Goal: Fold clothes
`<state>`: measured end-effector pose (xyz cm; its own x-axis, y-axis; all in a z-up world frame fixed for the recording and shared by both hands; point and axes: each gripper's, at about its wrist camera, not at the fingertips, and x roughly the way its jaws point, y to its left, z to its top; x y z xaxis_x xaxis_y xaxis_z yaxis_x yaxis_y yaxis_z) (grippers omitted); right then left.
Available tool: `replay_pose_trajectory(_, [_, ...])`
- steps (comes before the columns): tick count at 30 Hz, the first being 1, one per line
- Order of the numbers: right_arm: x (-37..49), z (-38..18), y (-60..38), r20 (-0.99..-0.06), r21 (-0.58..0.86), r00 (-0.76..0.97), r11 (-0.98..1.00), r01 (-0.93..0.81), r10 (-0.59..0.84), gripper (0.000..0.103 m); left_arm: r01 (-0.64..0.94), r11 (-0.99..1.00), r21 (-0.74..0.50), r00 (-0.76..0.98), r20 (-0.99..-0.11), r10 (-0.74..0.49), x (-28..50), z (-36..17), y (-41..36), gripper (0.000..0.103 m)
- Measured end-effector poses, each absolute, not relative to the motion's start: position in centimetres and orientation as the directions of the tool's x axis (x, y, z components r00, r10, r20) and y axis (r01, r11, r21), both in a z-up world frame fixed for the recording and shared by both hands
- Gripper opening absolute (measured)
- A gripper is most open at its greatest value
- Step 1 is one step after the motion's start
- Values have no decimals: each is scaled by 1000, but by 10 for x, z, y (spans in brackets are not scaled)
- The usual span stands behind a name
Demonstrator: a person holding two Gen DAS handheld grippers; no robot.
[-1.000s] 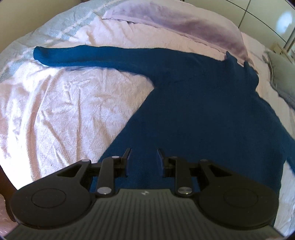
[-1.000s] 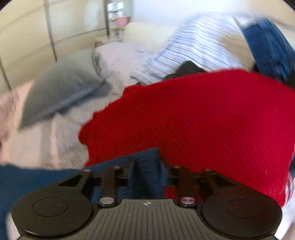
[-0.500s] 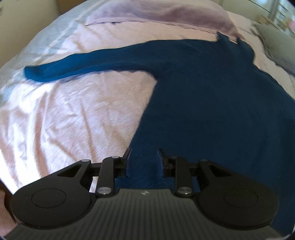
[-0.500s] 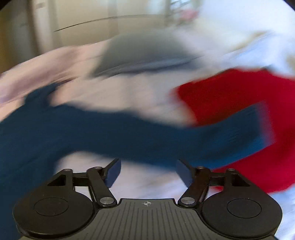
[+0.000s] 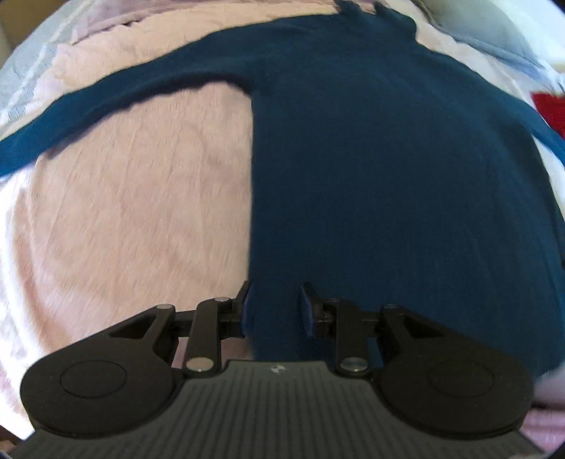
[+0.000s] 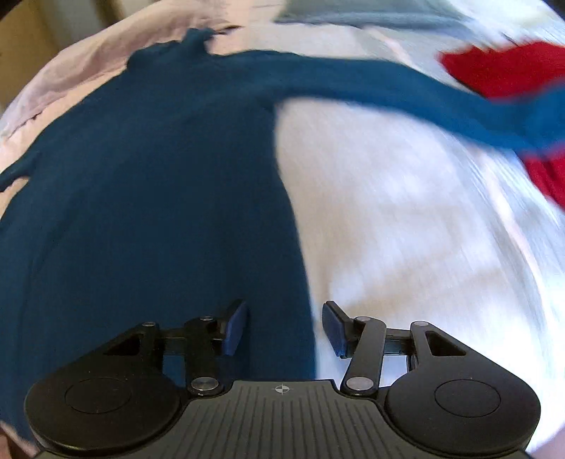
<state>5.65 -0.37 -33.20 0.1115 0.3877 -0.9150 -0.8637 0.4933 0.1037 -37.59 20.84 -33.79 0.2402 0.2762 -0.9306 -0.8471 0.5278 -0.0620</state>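
Note:
A dark blue sweater [image 5: 388, 176] lies flat on the bed, front hem nearest, both sleeves spread out. Its left sleeve [image 5: 106, 102] stretches off to the left. My left gripper [image 5: 275, 293] hovers over the sweater's lower left side edge, jaws narrowly apart, with flat fabric showing between them and no grip. In the right wrist view the sweater [image 6: 159, 194] fills the left half, and its right sleeve [image 6: 388, 84] runs out to a red garment [image 6: 505, 67]. My right gripper [image 6: 285, 312] straddles the lower right side edge; its jaws are closing, pads clear of the fabric.
The bed has a pale pink sheet [image 5: 141, 212] that looks whiter on the right [image 6: 406, 229]. A grey pillow [image 6: 353, 14] lies beyond the collar. The red garment [image 5: 551, 106] sits at the bed's right side, under the sleeve's end.
My right gripper let go of the sleeve end over the red garment and swung left and down to the sweater's right edge. My left gripper rolled and sank to the left edge.

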Motion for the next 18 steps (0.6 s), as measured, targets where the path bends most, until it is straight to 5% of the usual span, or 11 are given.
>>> replay_pose_trajectory(6, [49, -312, -74, -916, 226, 121, 740, -633, 384, 53, -859, 423, -290, 376, -917, 135, -434, -328, 204, 38])
replay_pose_trajectory(9, [47, -314, -89, -883, 323, 117, 768, -553, 455, 70, -841, 366, -399, 444, -895, 42, -445, -343, 205, 37])
replay_pose_trajectory(12, [39, -326, -93, -867, 382, 81, 761, -524, 492, 70, -823, 353, -445, 476, -880, 2, -442, -353, 203, 31])
replay_pose_trajectory(14, [26, -329, -86, -886, 341, 76, 754, -561, 457, 36, -814, 353, -462, 491, -871, -7, -439, -358, 201, 6])
replay_pose_trajectory(15, [24, -328, -85, -892, 328, 77, 755, -568, 445, 10, -808, 359, -467, 501, -866, 0, -441, -355, 200, 5])
replay_pose_trajectory(18, [19, -312, -92, -885, 321, 101, 754, -573, 453, 7, -776, 420, -470, 537, -843, 48, -449, -337, 194, 5])
